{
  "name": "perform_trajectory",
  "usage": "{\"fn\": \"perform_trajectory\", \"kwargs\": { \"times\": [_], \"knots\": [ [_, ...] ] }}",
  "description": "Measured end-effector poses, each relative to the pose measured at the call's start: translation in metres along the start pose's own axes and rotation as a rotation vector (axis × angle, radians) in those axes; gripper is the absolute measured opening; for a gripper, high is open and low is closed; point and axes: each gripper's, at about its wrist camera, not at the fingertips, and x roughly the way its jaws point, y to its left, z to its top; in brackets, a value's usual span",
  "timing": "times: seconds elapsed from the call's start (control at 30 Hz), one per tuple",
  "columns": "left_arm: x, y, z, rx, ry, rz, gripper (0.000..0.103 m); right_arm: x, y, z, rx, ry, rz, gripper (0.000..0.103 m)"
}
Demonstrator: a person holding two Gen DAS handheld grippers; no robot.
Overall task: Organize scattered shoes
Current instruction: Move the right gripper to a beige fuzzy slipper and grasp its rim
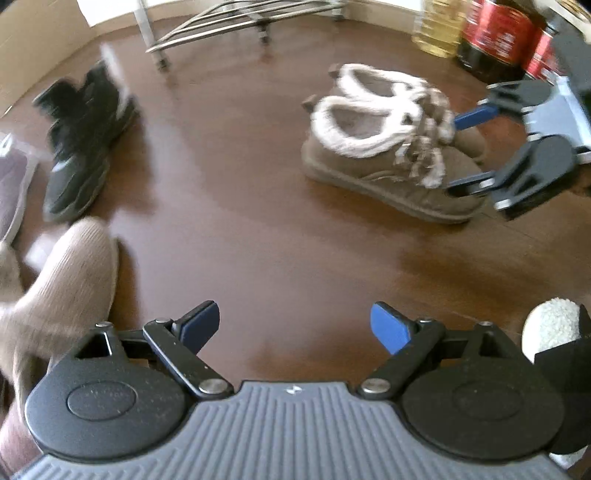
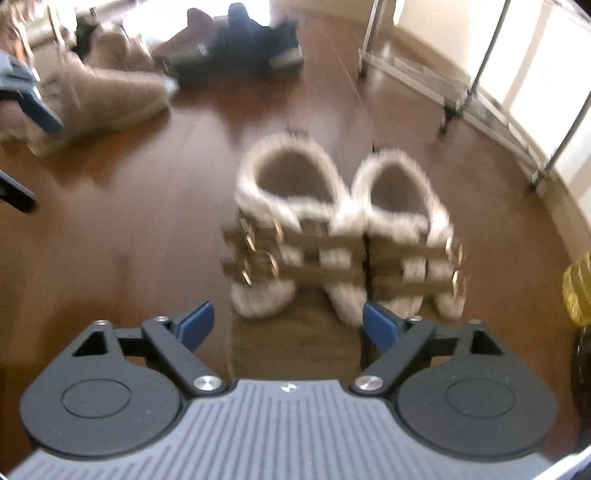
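My right tongs (image 2: 288, 325) stand apart, empty, over the toes of the fur shoes (image 2: 343, 232) at frame centre, long axes pointing away; left tongs (image 1: 293, 326) apart, farther off.

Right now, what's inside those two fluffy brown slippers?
Both fur-lined slippers look empty: only pale lining shows through the openings. The toe ends are covered by the strapped uppers, so anything tucked there can't be seen.

two fur-lined shoes (image 2: 343, 229), two black sneakers (image 1: 81, 144), one rack (image 1: 236, 22)
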Motion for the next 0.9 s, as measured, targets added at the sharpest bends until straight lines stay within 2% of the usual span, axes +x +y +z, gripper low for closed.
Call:
{"fn": "perform_trajectory", "kwargs": {
  "times": [0.13,0.2,0.3,0.47,0.53,0.63,0.73,0.9],
  "knots": [
    [-0.009,0.024,-0.020,-0.145,0.015,0.051,0.091,-0.006,0.010,0.017,-0.013,-0.075,0.145,0.086],
    [-0.018,0.038,-0.035,-0.252,0.019,0.088,0.091,0.000,0.025,0.029,-0.097,-0.103,0.216,0.086],
    [-0.031,0.050,-0.053,-0.341,0.005,0.136,0.091,0.012,0.048,0.048,-0.229,-0.136,0.311,0.086],
    [-0.062,0.064,-0.077,-0.368,-0.032,0.243,0.091,0.040,0.084,0.081,-0.449,-0.131,0.372,0.086],
    [-0.073,0.071,-0.086,-0.387,-0.042,0.257,0.091,0.044,0.092,0.086,-0.467,-0.127,0.385,0.086],
    [-0.087,0.085,-0.099,-0.433,-0.063,0.253,0.091,0.064,0.113,0.103,-0.526,-0.115,0.441,0.086],
    [-0.089,0.096,-0.107,-0.464,-0.081,0.254,0.091,0.087,0.139,0.118,-0.641,-0.120,0.468,0.086],
    [-0.086,0.110,-0.112,-0.494,-0.106,0.236,0.091,0.111,0.172,0.151,-0.798,-0.178,0.483,0.086]
  ]
}}
